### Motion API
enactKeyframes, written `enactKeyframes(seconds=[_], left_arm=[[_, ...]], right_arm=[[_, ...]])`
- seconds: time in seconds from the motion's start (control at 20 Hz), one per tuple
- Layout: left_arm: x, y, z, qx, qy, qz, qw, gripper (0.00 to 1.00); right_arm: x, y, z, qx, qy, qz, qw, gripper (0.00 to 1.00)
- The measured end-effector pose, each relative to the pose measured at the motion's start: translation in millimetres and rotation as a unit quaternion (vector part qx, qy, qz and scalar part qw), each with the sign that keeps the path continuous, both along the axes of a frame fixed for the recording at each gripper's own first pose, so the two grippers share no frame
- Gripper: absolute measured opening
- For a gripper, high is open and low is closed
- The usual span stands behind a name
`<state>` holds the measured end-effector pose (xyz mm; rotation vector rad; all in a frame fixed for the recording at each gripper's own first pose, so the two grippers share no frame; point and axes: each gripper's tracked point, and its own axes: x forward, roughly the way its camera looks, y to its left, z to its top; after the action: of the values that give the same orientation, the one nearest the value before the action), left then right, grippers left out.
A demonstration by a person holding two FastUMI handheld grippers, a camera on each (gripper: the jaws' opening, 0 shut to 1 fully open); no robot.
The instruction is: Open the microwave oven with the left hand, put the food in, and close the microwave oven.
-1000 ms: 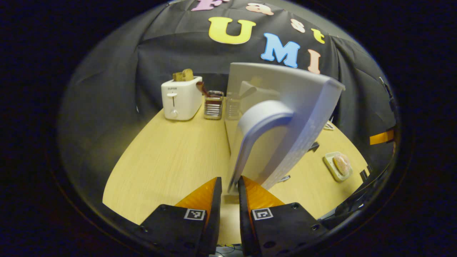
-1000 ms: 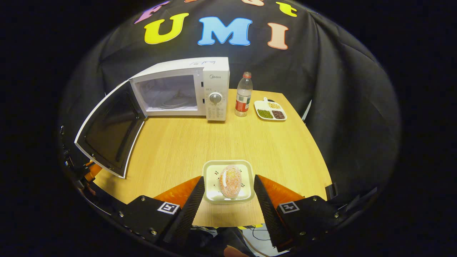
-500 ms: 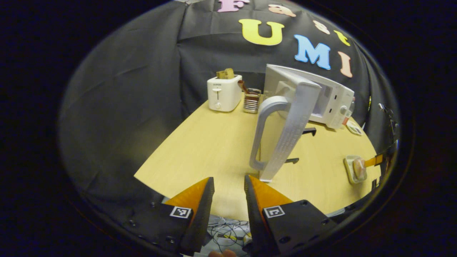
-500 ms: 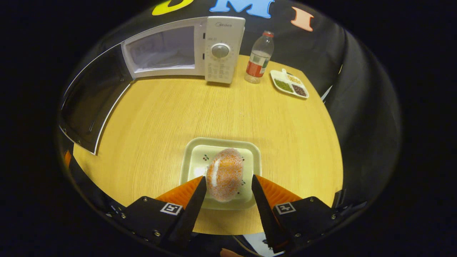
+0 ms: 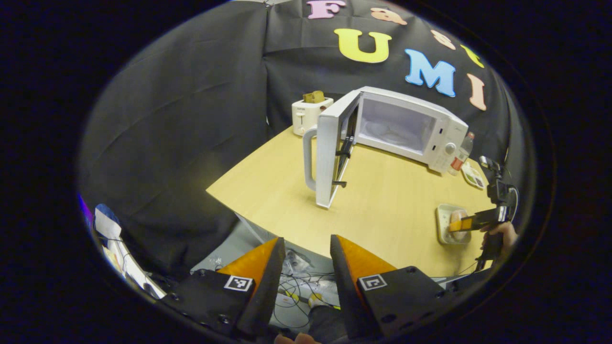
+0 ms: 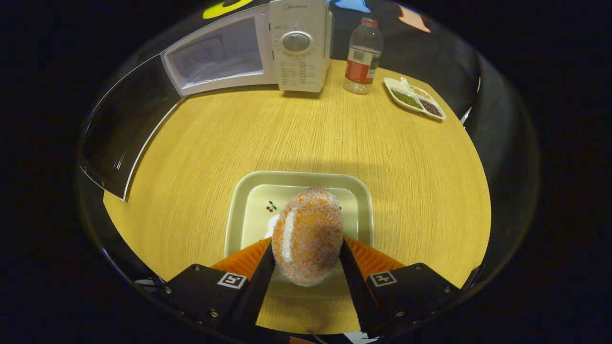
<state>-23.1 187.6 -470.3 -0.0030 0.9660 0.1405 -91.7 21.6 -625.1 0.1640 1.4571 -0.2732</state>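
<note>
Flanking a sugar-crusted orange bun point(image 6: 307, 235) on its plate point(image 6: 248, 200), right gripper point(image 6: 306, 255) pressed against both sides.

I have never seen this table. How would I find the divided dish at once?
Start at the white microwave at the back of the wooden table. To its right stands a clear bottle, and just right of that lies the divided dish. It alone is split into compartments, holding green, pale and dark grains.

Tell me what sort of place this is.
Probably a mock kitchen set up in a recording booth: a wooden table carries an open microwave, a toaster and a sugared pastry on a plate, with black cloth hung behind.
</note>
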Motion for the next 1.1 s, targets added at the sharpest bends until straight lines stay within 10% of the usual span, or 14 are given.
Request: enactKeyframes(seconds=[0.4,0.85,1.1], left_arm=[[2,-35,26,-0.053,-0.037,-0.023,0.998,0.7],[36,33,54,-0.095,-0.119,-0.053,0.987,0.7],[24,44,65,-0.119,-0.12,-0.065,0.983,0.8]], right_arm=[[0,2,-7,0.005,0.016,0.007,1.0,0.77],[0,4,-6,-0.021,0.013,-0.01,1.0,0.77],[-4,8,-5,-0.027,0.034,-0.086,0.995,0.71]])
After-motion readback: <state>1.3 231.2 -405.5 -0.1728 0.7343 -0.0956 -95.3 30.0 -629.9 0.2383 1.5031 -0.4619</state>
